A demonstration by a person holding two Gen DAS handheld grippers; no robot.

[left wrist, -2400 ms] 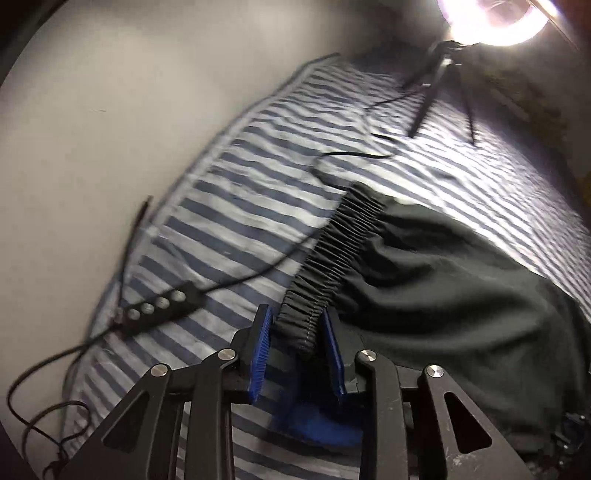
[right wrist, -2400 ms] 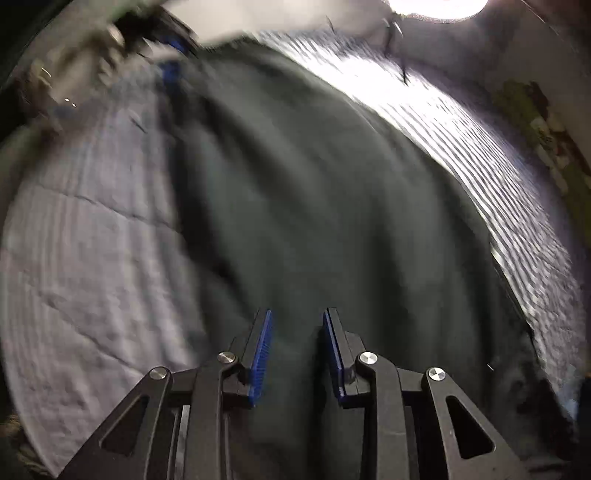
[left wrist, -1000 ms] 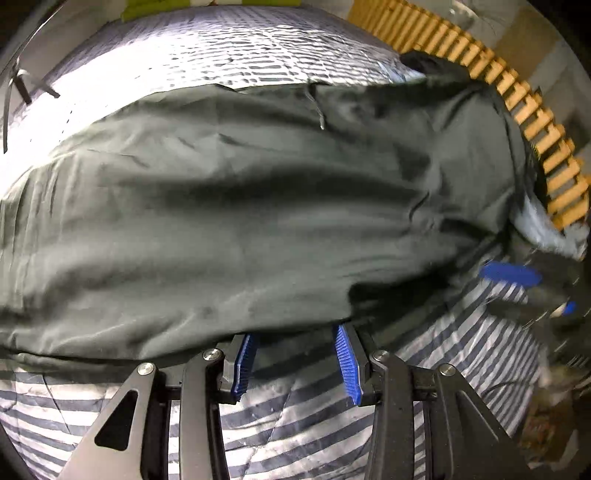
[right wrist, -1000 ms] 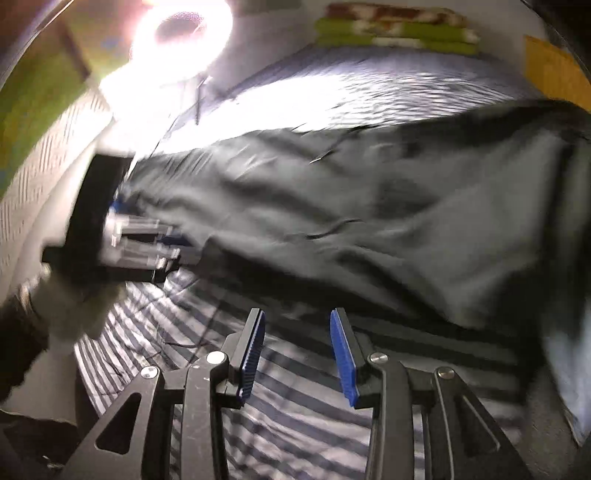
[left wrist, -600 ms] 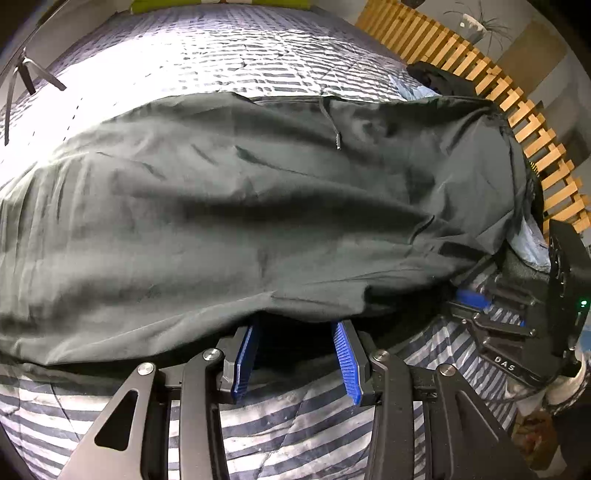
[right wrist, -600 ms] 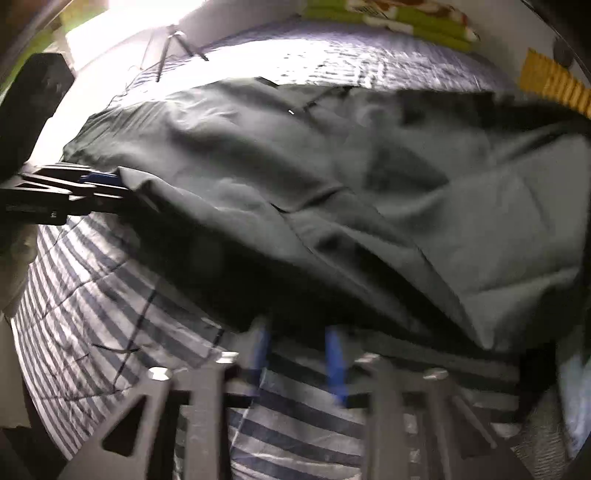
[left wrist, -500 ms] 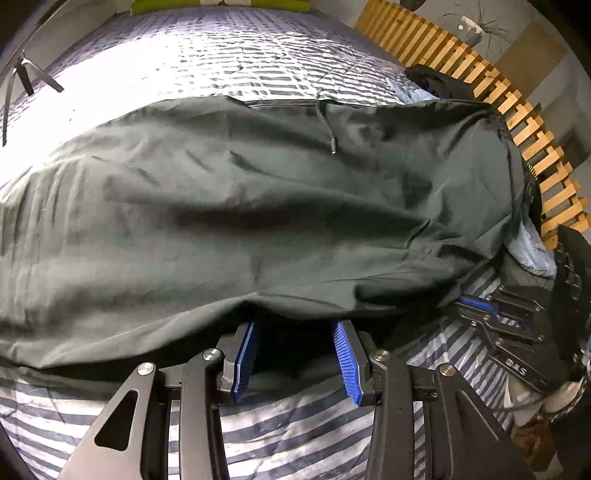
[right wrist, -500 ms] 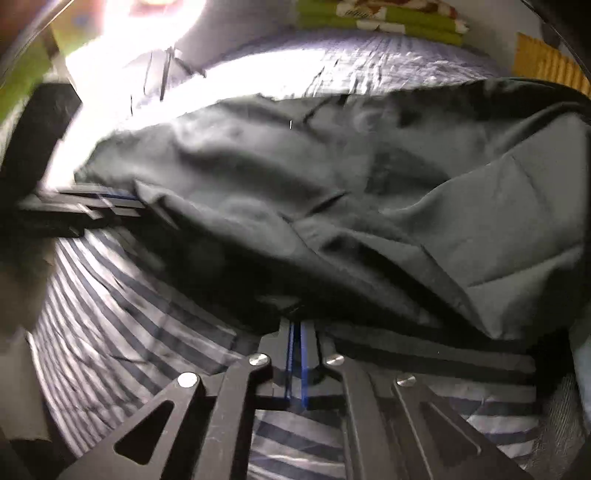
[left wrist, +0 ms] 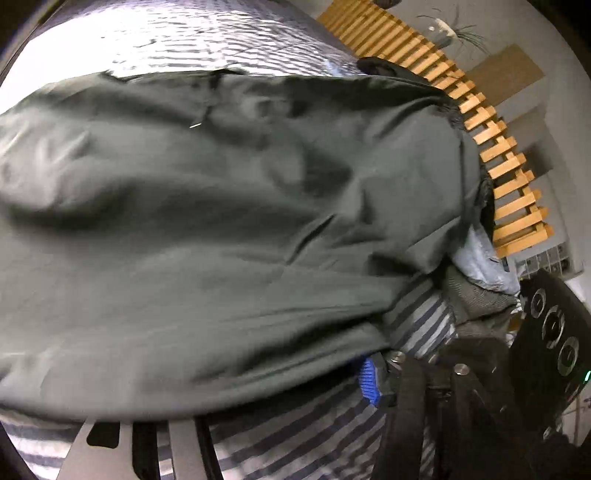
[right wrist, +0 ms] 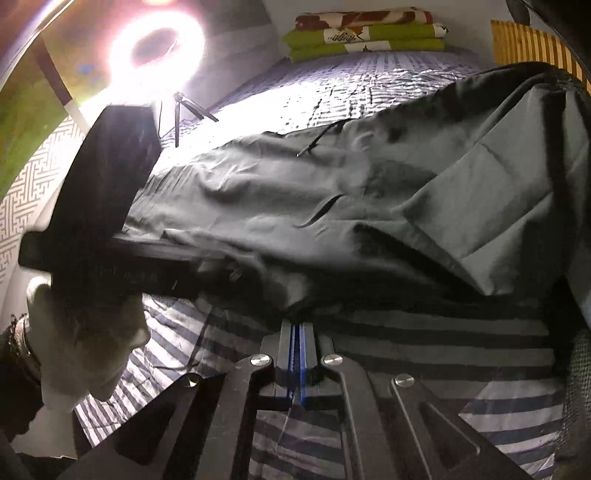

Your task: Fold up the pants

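Pants [left wrist: 229,229] are lying spread out on the striped bed cover [right wrist: 443,376], and they are dark grey and full of wrinkles. A thin drawstring [right wrist: 319,140] is lying on top of the pants, on the side far from both hand-held grippers.

The right hand-held gripper [right wrist: 297,332] is sitting at the near edge of the pants. Its blue pads are pressing tight together, and the edge of the pants is going right down into them, so it is pinching the cloth.

The left hand-held gripper [right wrist: 207,266] is reaching in at the same near edge of the pants, off to one side of the right one. It looks blurry. Its jaws are opening. The pants are covering its tips in its own view, so nobody can tell if cloth is sitting between them.

A bright ring light [right wrist: 159,44] on a small tripod is standing on the bed past the far edge of the pants. Folded blankets [right wrist: 365,33] are sitting farther away still.
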